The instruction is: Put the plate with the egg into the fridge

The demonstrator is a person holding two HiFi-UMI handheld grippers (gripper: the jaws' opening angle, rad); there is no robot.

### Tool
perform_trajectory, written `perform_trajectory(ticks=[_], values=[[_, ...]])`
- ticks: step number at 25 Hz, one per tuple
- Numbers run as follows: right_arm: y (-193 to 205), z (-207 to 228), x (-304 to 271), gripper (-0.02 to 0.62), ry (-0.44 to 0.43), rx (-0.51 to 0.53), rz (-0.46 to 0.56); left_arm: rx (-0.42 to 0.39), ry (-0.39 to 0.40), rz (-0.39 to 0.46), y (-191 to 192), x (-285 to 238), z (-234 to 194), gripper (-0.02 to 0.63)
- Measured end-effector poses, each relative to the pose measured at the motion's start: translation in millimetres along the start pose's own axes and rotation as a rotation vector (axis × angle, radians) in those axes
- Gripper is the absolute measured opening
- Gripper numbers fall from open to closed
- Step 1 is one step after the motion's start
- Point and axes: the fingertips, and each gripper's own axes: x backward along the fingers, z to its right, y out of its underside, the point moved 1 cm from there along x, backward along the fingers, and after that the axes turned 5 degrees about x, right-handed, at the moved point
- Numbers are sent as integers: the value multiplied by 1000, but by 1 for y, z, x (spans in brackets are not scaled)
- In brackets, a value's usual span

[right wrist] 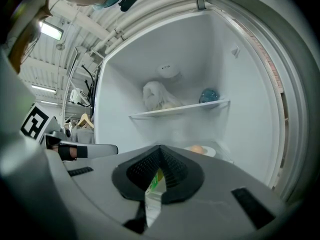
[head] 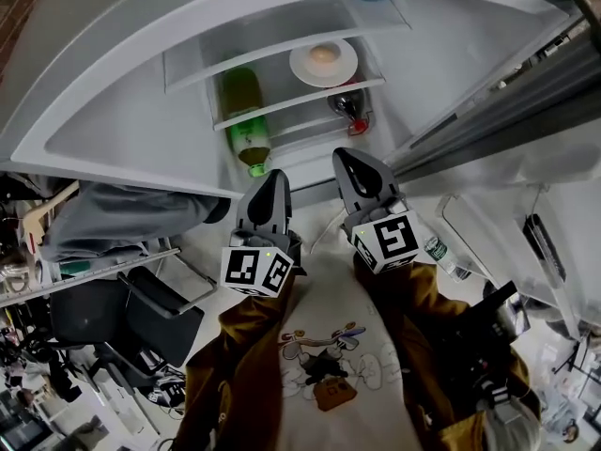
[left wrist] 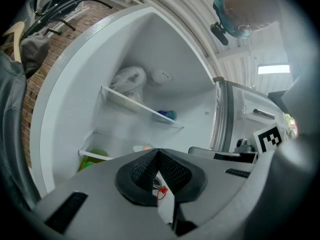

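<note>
The white plate [head: 323, 62] with a brown egg [head: 322, 54] on it rests on the middle glass shelf [head: 282, 100] inside the open fridge. In the right gripper view the plate [right wrist: 201, 150] lies just beyond the jaws, to their right. Only its edge [left wrist: 142, 147] shows in the left gripper view. My left gripper [head: 272, 178] and right gripper [head: 349, 160] hang side by side in front of the fridge, outside it. Each is shut with nothing between its pads, left gripper [left wrist: 158, 151] and right gripper [right wrist: 160, 148] alike.
A green bottle [head: 246, 120] lies on the shelf left of the plate, and a red-capped bottle [head: 349, 107] sits below. A white bag [right wrist: 155, 96] and a blue object [right wrist: 209, 95] rest on the upper shelf. The fridge door [head: 498, 111] stands open at right. A black chair [head: 122, 318] is at lower left.
</note>
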Motion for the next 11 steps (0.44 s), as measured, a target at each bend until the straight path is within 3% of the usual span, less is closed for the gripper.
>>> perform_trajectory(ticks=[11], values=[[0,-3,5,6,18,8,-13,15,13,-27,8,4,-1,8]])
